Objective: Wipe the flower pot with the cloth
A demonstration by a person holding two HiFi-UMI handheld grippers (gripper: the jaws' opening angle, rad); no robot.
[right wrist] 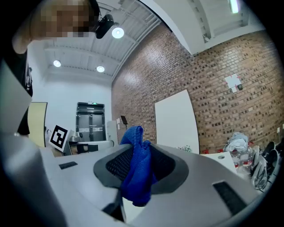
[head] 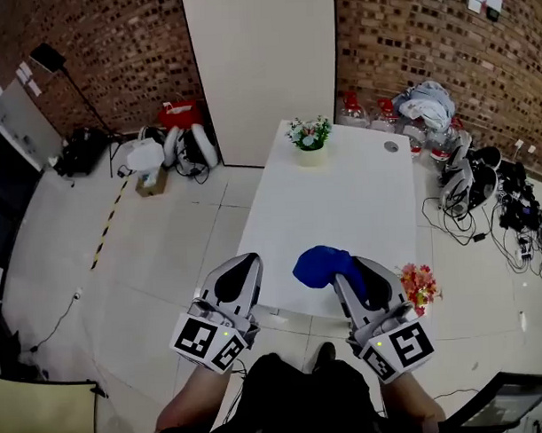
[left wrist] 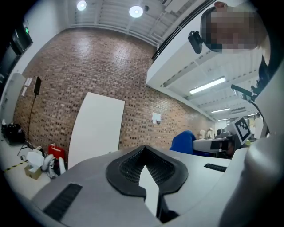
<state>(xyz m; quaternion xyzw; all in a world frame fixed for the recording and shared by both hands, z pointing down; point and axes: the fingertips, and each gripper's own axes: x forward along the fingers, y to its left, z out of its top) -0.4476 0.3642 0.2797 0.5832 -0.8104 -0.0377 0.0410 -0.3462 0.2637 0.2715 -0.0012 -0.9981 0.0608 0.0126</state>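
A small pale flower pot point(head: 311, 156) with white and pink flowers stands at the far end of the white table point(head: 342, 217); in the right gripper view the flower pot point(right wrist: 184, 149) is tiny and far off. My right gripper point(head: 344, 272) is shut on a blue cloth point(head: 320, 264), held up over the table's near edge. The cloth point(right wrist: 135, 173) hangs bunched between the jaws of the right gripper point(right wrist: 137, 170). My left gripper point(head: 246, 263) is shut with nothing in it, beside the right one. The left gripper point(left wrist: 145, 168) points at the brick wall; the cloth point(left wrist: 183, 142) shows to its right.
A second bunch of red and yellow flowers point(head: 418, 286) sits by the table's near right corner. A white board point(head: 261, 69) leans on the brick wall behind the table. Bags, bottles and cables point(head: 460, 169) crowd the floor to the right, more clutter point(head: 167, 148) to the left.
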